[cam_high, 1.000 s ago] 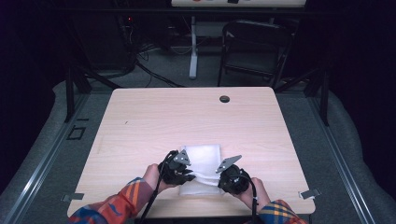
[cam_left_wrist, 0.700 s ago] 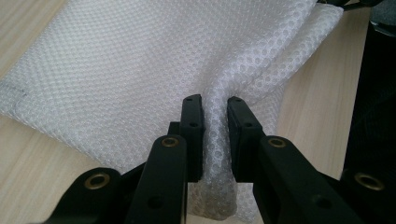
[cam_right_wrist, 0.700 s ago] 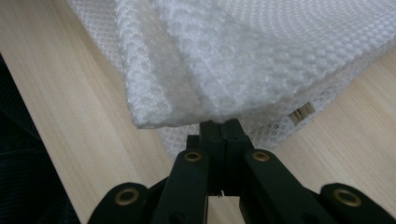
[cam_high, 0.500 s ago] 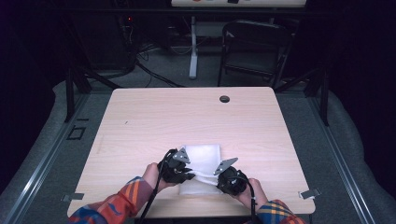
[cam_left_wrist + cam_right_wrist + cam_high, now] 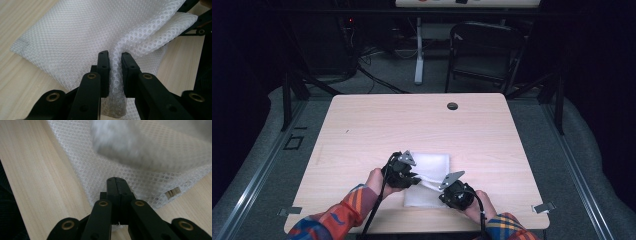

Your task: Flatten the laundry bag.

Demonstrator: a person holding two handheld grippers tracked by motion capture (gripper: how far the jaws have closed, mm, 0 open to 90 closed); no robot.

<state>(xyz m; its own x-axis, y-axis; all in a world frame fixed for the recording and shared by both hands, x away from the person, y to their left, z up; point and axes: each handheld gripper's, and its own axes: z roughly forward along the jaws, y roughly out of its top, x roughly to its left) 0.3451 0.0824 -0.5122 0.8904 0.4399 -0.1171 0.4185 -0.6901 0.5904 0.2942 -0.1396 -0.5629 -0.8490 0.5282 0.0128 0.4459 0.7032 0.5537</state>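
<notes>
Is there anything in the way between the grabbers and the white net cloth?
No, nothing visible stands between them. The left gripper already pinches a raised fold of the white mesh cloth, and the right gripper is shut at the cloth's near edge on the wooden table.

I am looking at a white mesh bag [image 5: 428,175] lying flat on the near part of the wooden table, roughly rectangular, its netting full of small round holes. One layer is rising from the rest in a pinched fold [image 5: 115,67]. A small tan tag [image 5: 172,192] is sticking out at one edge.
</notes>
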